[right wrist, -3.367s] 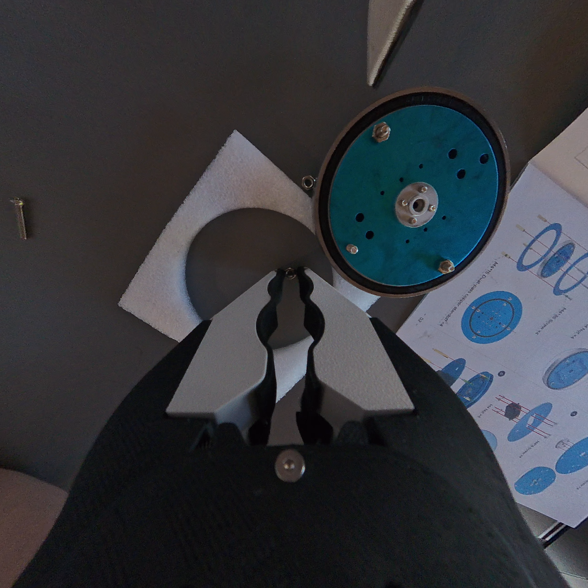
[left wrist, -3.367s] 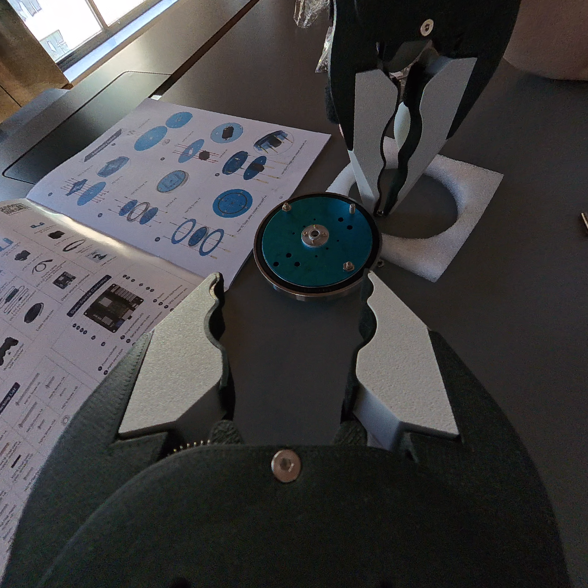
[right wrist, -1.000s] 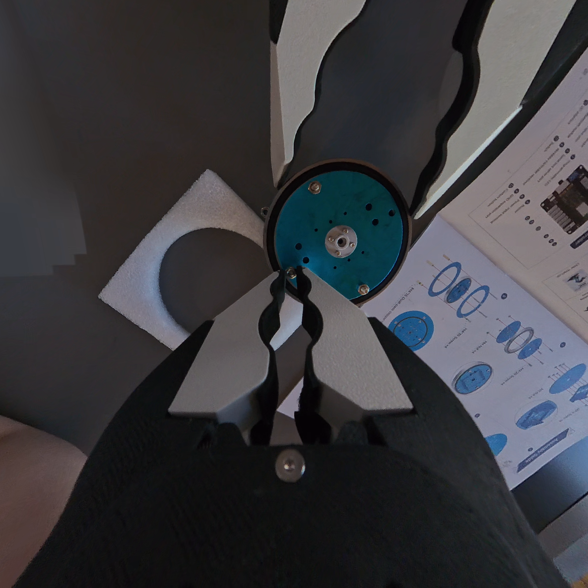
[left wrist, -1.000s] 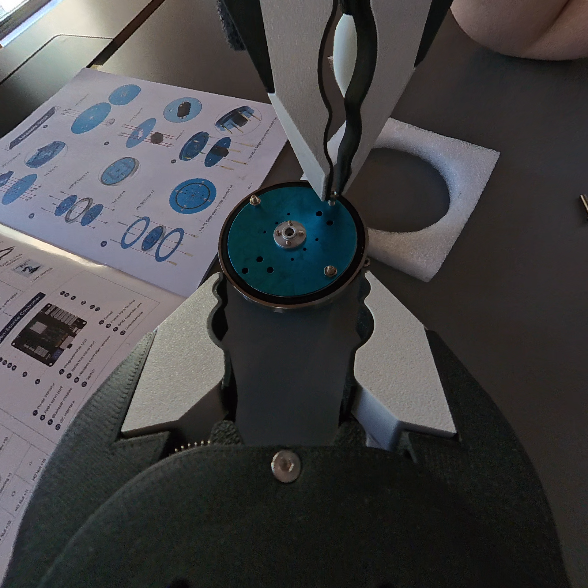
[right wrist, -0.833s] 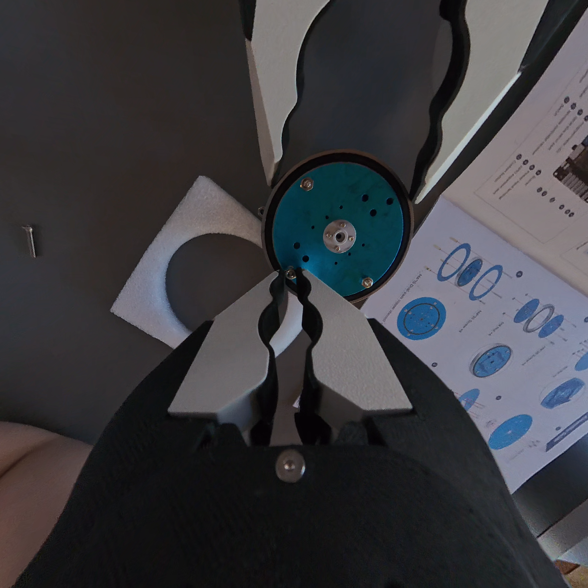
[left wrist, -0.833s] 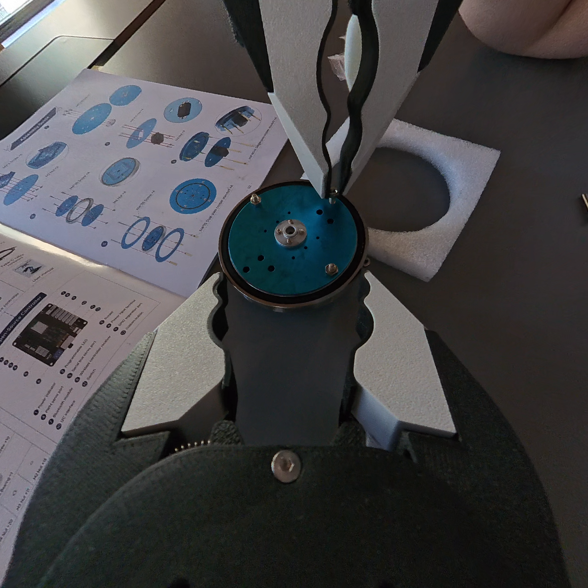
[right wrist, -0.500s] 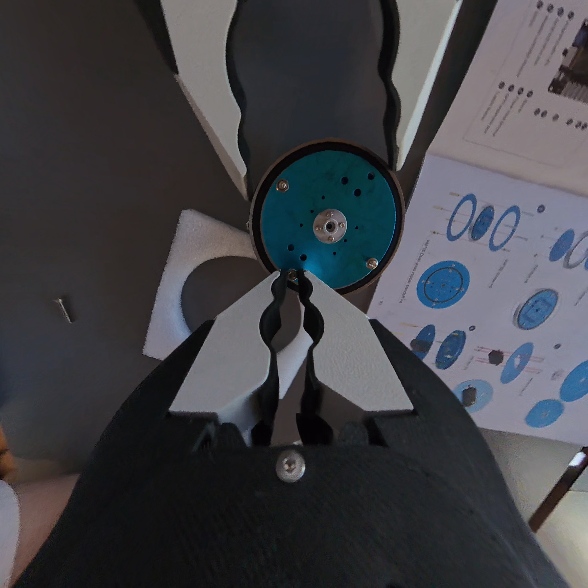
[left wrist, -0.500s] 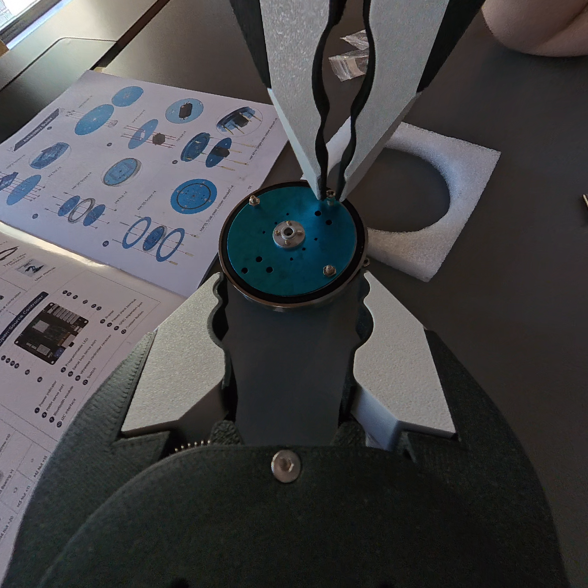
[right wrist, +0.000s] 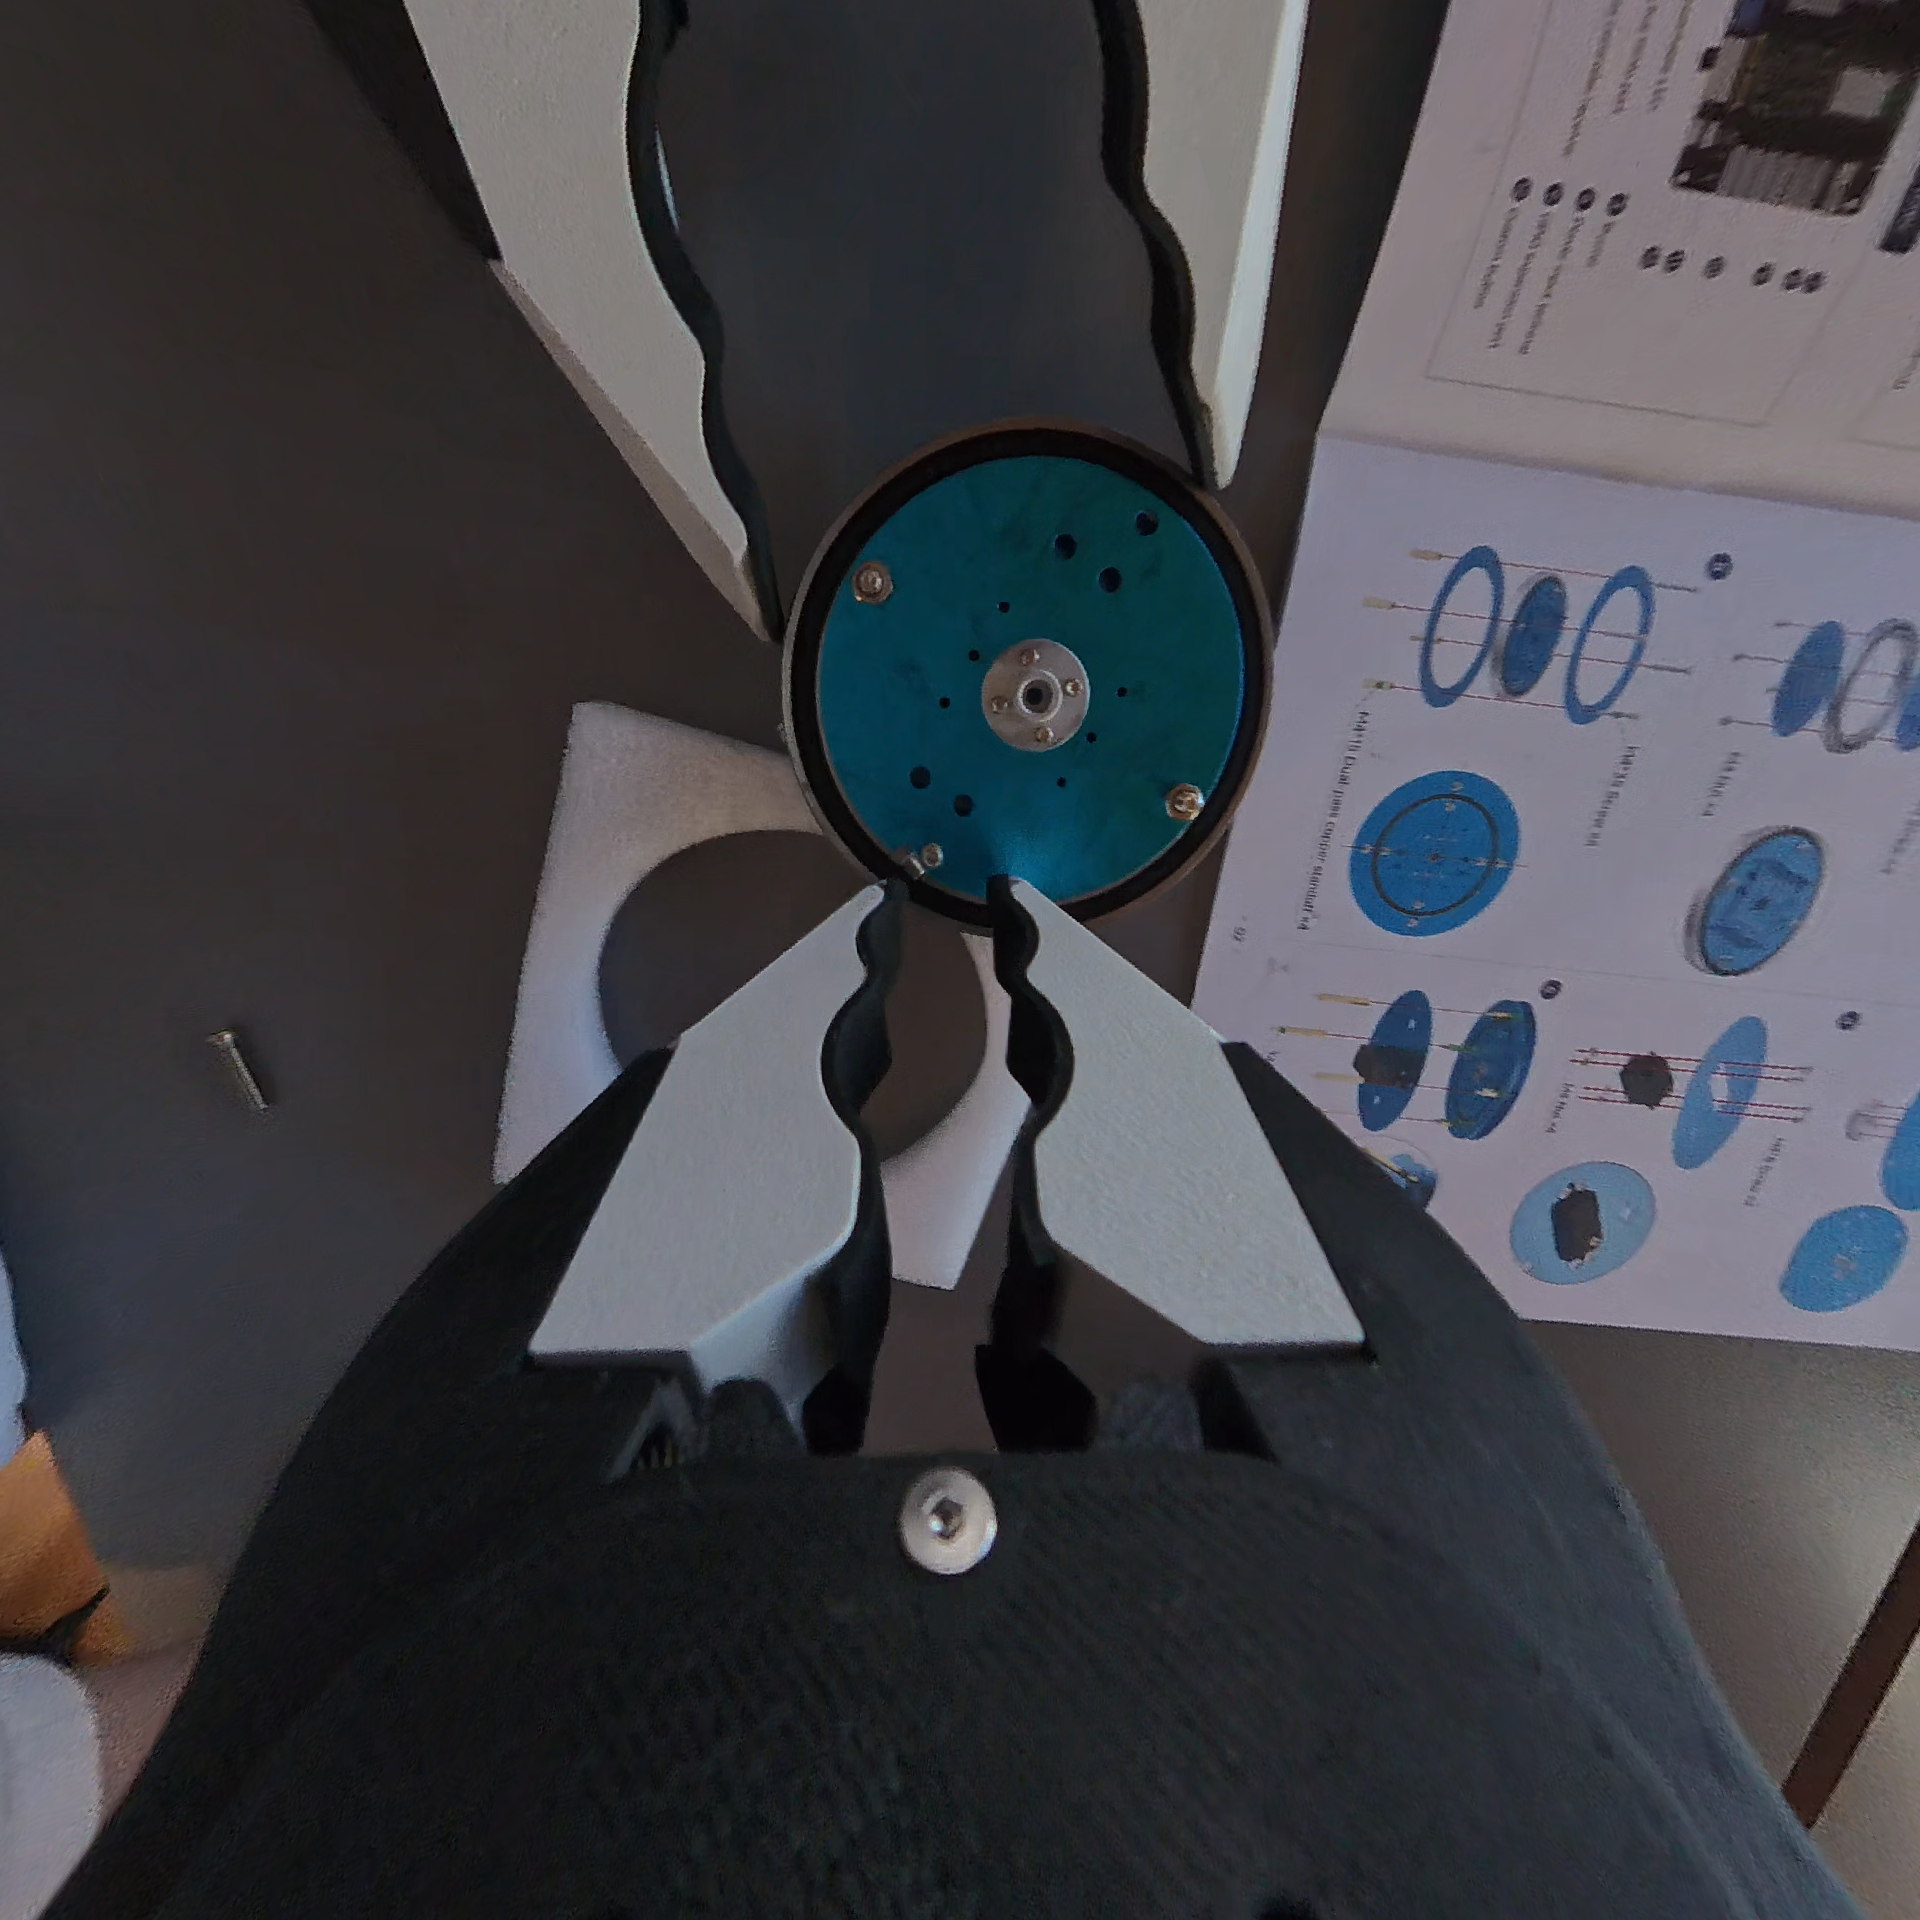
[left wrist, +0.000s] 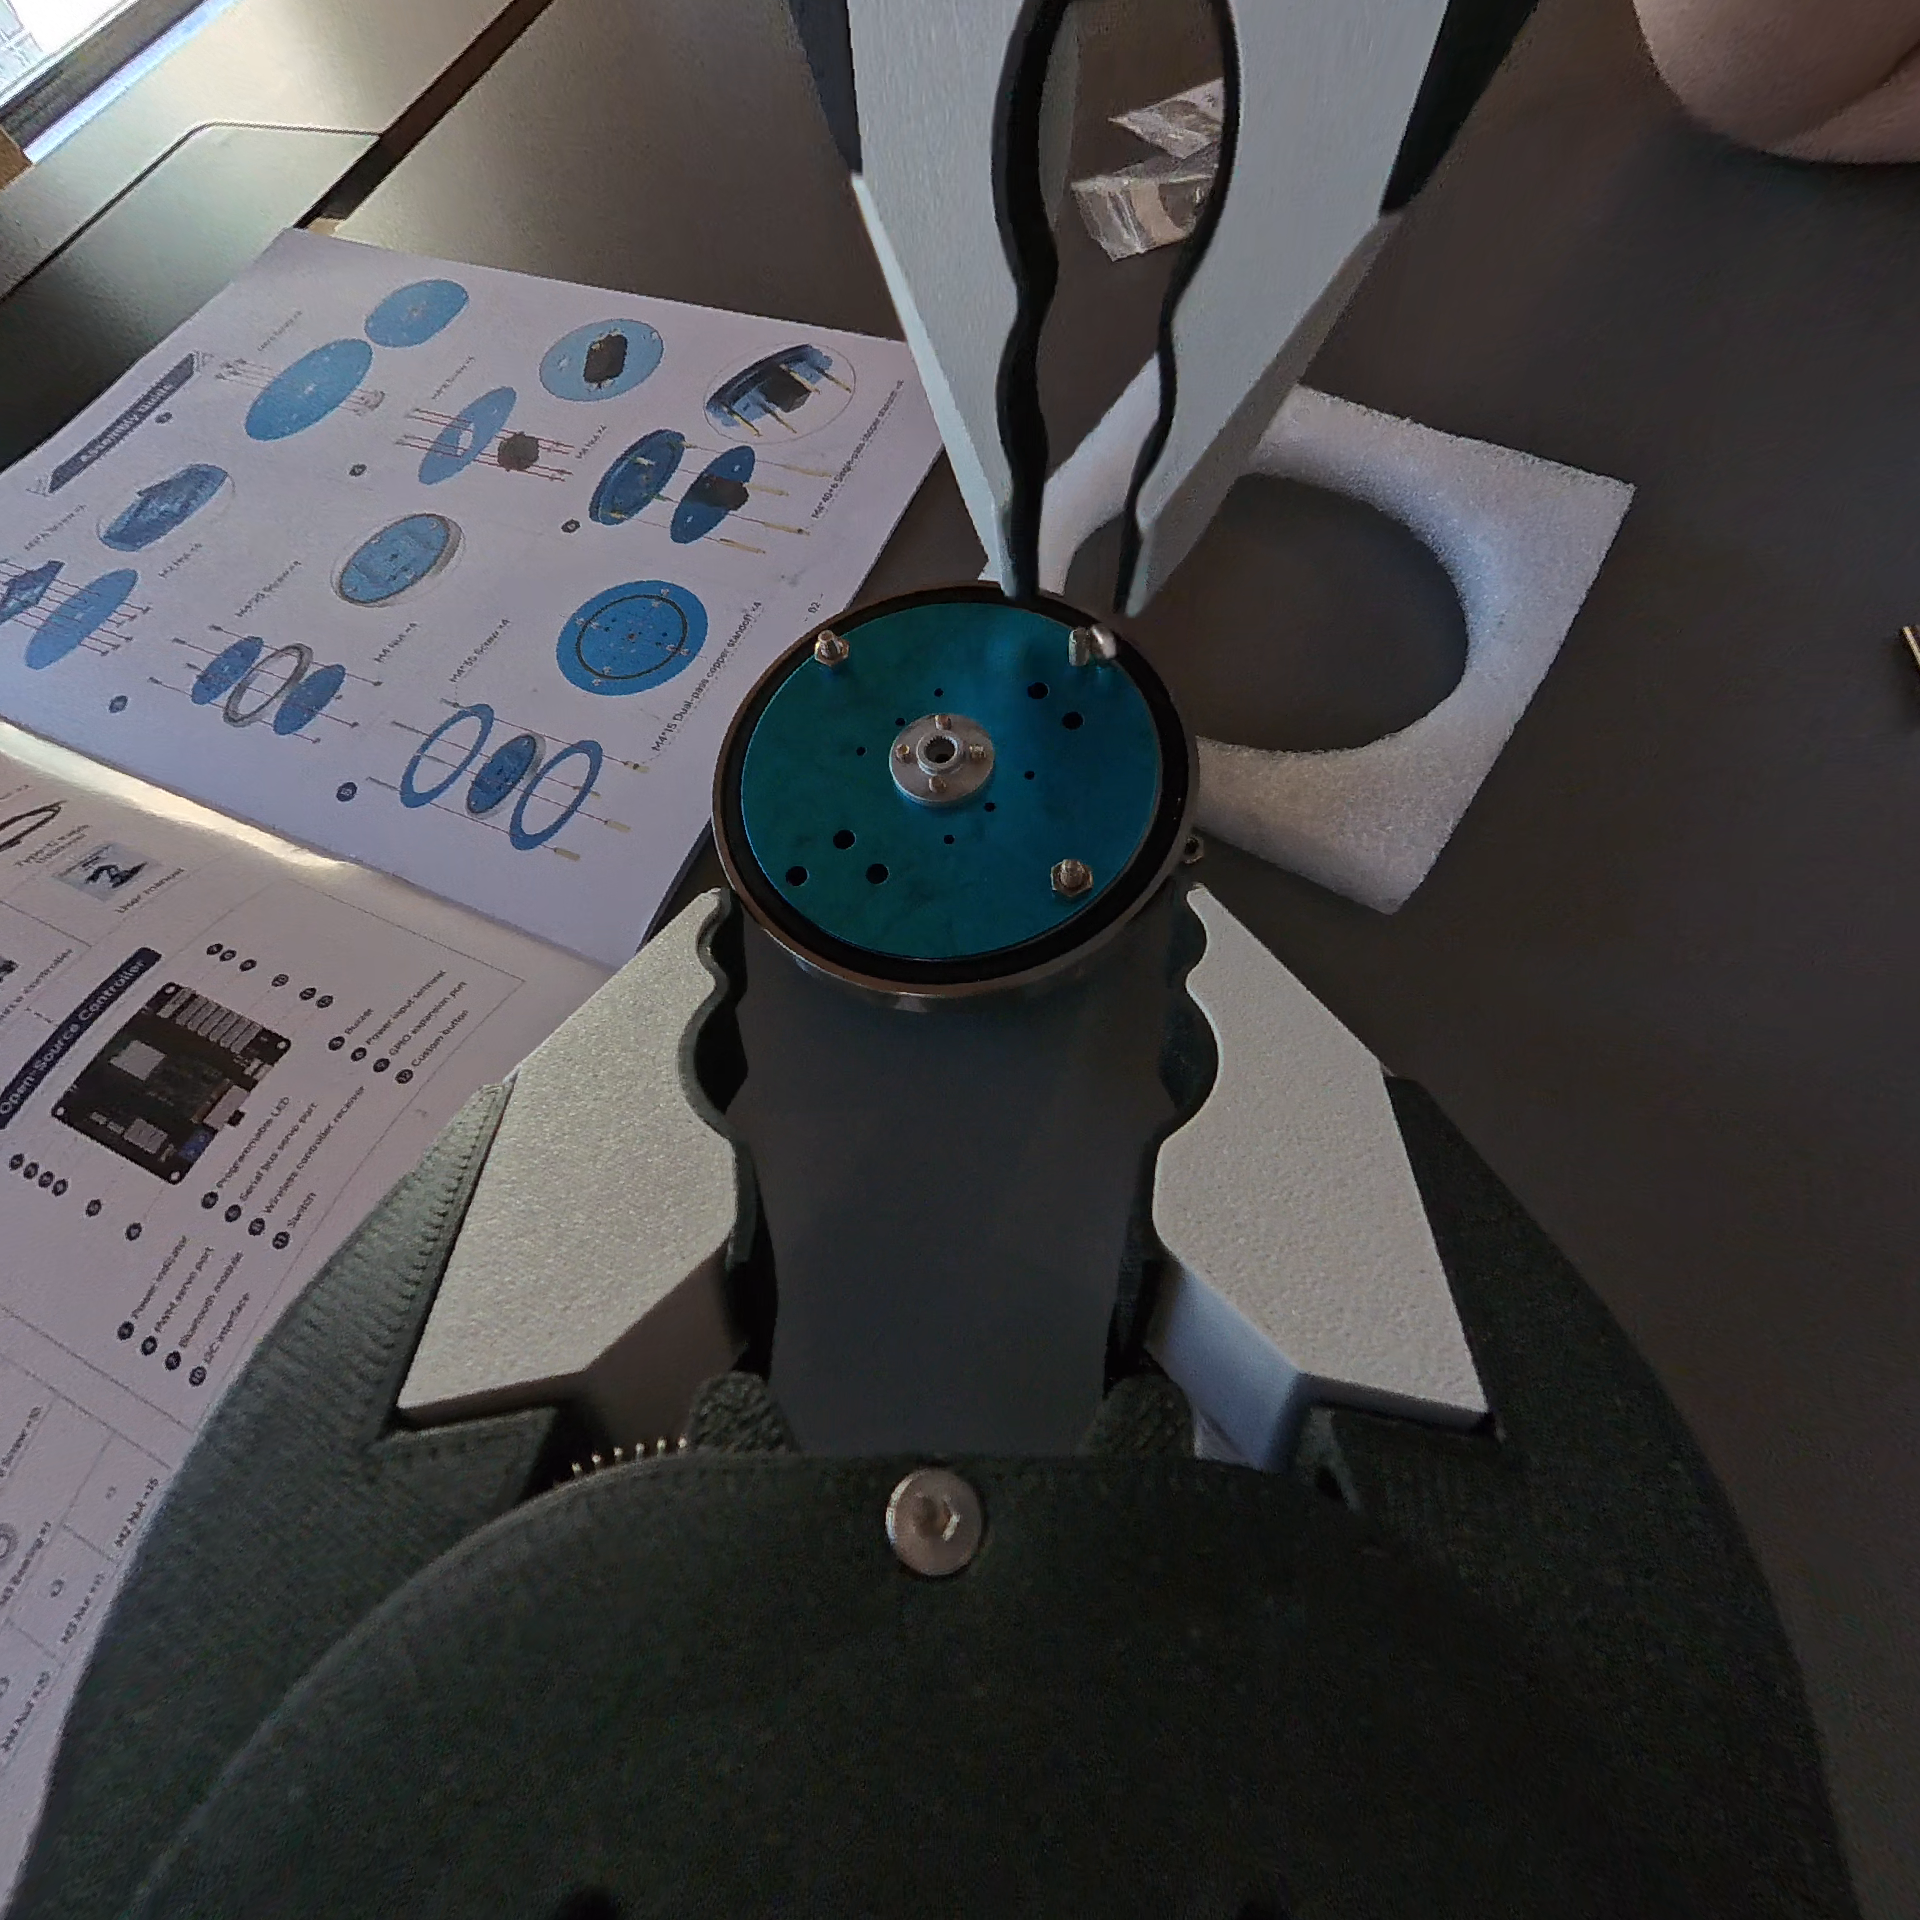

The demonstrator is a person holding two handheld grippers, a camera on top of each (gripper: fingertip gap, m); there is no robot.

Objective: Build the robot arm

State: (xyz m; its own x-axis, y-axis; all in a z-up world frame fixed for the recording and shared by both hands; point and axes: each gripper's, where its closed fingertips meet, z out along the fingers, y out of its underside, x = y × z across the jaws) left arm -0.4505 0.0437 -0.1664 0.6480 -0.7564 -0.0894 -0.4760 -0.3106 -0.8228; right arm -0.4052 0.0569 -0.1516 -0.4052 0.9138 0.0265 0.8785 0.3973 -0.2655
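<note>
The left hand-held gripper (left wrist: 951,914) holds a round blue disc (left wrist: 951,800) by its rim, one finger on each side, on the dark worktop (left wrist: 1662,1039). The right hand-held gripper (right wrist: 945,883) faces it from the far side with its fingers a narrow gap apart and nothing between them, tips at the disc's edge. Just beside those tips a small nut (right wrist: 914,860) lies tilted against a stud (left wrist: 1081,644) on the disc; two more studs carry nuts (left wrist: 1070,878), and a silver hub (left wrist: 940,764) sits at the centre. Behind the disc, touching its edge, lies a white foam square (left wrist: 1455,644) with a round hole. Printed sheets (left wrist: 416,520) with blue diagrams lie just left of the disc, one edge running under it. A loose screw (right wrist: 239,1070) lies well apart on the worktop beyond the foam, and clear plastic bags (left wrist: 1153,177) show farther back between the right gripper's fingers.
</note>
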